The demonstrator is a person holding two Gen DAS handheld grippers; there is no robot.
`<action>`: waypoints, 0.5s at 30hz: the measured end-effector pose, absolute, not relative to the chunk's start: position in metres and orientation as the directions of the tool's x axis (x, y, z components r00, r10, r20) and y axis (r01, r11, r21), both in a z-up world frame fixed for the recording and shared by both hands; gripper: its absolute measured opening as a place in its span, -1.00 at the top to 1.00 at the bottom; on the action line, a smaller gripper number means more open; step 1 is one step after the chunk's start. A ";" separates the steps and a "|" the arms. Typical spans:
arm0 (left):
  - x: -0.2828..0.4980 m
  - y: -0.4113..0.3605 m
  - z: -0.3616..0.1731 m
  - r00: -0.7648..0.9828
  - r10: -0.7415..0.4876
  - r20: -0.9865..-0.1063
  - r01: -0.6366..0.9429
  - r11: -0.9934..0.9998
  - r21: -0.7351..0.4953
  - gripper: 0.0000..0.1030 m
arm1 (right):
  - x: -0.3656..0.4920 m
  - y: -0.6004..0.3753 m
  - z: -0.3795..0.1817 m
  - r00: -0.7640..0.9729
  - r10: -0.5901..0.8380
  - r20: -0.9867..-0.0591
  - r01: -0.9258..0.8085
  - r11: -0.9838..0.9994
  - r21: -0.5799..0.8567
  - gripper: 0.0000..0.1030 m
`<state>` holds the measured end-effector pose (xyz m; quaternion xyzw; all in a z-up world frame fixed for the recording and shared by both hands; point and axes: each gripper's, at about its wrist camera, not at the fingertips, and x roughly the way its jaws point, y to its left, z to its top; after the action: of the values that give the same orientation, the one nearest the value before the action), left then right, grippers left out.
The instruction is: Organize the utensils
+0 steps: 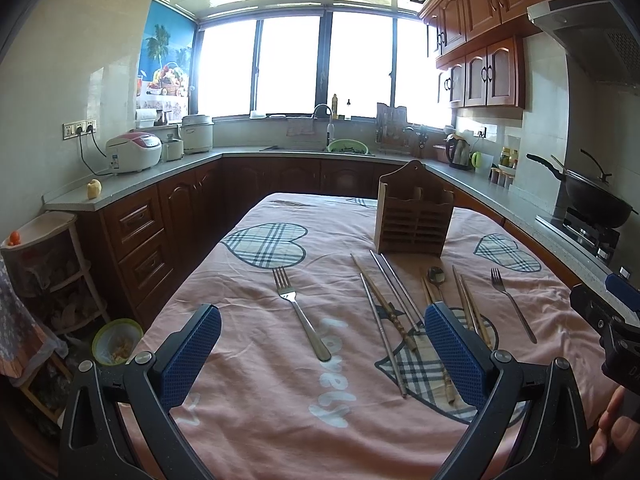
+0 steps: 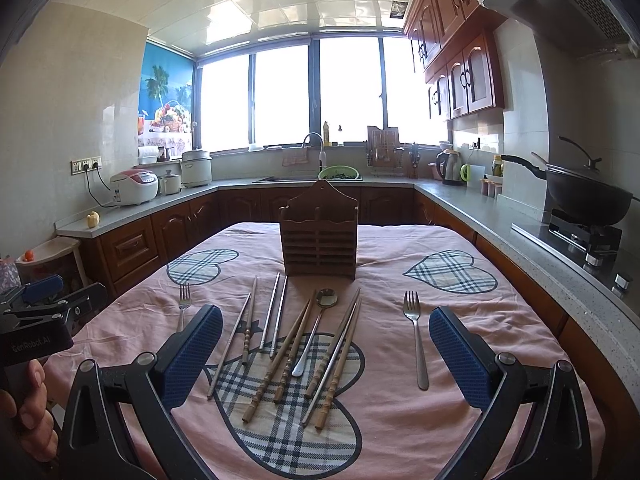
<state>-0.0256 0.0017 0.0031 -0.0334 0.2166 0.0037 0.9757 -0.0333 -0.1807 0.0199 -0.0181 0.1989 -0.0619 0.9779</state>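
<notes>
A wooden utensil holder (image 1: 414,216) (image 2: 320,236) stands upright on the pink tablecloth (image 1: 248,392) (image 2: 400,420), with nothing showing above its slots. In front of it lie several wooden and metal chopsticks (image 1: 386,312) (image 2: 280,356) and a spoon (image 1: 435,276) (image 2: 320,320). One fork (image 1: 300,312) (image 2: 184,304) lies to their left and another fork (image 1: 512,304) (image 2: 416,340) to their right. My left gripper (image 1: 322,328) hovers open above the left fork's handle. My right gripper (image 2: 326,336) hovers open over the chopsticks and the spoon. Neither holds anything.
Grey counters with brown cabinets (image 1: 136,232) ring the table. A wok (image 2: 584,196) sits on the stove at the right, and a rice cooker (image 1: 134,152) stands at the left. A shelf stand (image 1: 44,264) and a small bin (image 1: 116,340) stand by the table's left edge.
</notes>
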 end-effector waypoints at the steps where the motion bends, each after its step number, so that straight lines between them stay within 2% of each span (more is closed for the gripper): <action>1: -0.025 0.002 0.003 0.906 -0.008 -0.423 -0.021 0.998 -0.063 -0.98 | -0.033 -0.181 0.020 0.914 -0.129 -0.386 0.114 0.992 -0.060 -1.00; 15: -0.025 0.002 0.003 0.907 -0.008 -0.421 -0.020 0.998 -0.062 -0.98 | -0.033 -0.181 0.022 0.915 -0.126 -0.384 0.113 0.992 -0.057 -1.00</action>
<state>-0.0246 0.0024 0.0029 -0.0324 0.2158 0.0030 0.9759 -0.0327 -0.1808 0.0216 -0.0169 0.1973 -0.0610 0.9783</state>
